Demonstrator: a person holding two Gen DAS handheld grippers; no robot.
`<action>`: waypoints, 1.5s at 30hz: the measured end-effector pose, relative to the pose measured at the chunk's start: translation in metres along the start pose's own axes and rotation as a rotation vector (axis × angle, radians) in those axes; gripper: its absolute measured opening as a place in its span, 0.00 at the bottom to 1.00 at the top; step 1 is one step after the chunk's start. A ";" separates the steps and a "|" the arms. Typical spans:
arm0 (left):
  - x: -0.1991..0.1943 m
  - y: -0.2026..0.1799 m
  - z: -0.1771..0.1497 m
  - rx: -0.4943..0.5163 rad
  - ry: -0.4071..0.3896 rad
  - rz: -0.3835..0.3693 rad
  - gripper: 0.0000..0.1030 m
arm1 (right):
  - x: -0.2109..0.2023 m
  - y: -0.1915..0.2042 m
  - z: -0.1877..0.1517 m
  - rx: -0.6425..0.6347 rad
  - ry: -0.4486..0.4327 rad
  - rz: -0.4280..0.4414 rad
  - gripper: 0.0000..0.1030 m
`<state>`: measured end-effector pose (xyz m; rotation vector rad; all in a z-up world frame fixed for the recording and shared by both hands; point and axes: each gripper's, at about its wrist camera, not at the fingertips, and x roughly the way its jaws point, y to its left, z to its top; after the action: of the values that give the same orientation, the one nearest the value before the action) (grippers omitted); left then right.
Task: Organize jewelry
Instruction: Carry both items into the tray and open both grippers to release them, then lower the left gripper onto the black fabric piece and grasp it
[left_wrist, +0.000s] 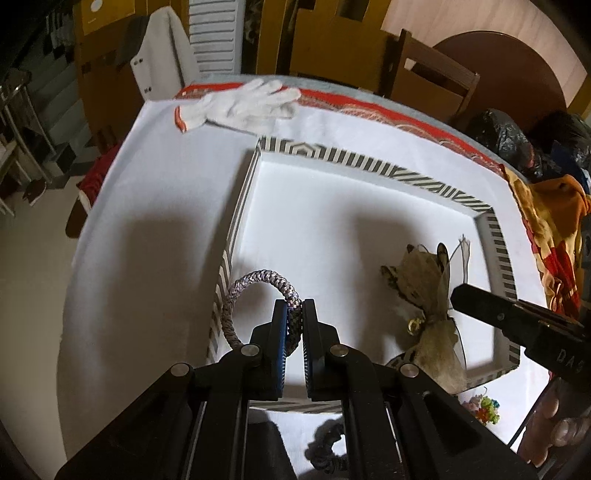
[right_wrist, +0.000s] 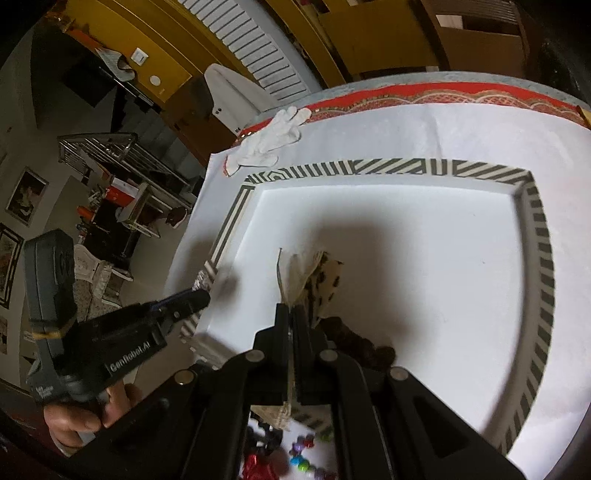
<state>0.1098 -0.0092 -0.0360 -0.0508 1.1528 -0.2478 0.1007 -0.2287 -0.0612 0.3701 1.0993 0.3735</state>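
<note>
Left gripper (left_wrist: 294, 309) clenches a braided grey ring bracelet (left_wrist: 236, 295); right gripper (right_wrist: 291, 314) clenches a beige leopard-print bow (right_wrist: 317, 280) over the striped-rim white tray (right_wrist: 406, 168)

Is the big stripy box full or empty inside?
Nearly empty. The stripy box shows mostly bare white floor. Only a frilly bow piece, pinched by the right gripper, hangs over it.

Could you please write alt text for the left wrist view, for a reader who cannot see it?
The left claw grips a braided ring over the corner of a striped-rimmed white tray. At right, the right claw holds a beige fabric bow above the tray. A white glove lies beyond.
</note>
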 end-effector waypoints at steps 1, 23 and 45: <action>0.002 0.000 -0.001 -0.001 0.005 0.000 0.00 | 0.004 -0.001 0.001 0.000 0.003 -0.007 0.02; -0.010 -0.017 -0.014 0.048 -0.036 0.076 0.22 | -0.010 -0.004 -0.001 0.062 -0.026 -0.025 0.44; -0.102 -0.040 -0.054 0.076 -0.228 0.175 0.22 | -0.114 0.038 -0.063 -0.095 -0.163 -0.200 0.52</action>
<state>0.0153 -0.0210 0.0406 0.0862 0.9140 -0.1265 -0.0070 -0.2420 0.0200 0.2000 0.9458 0.2135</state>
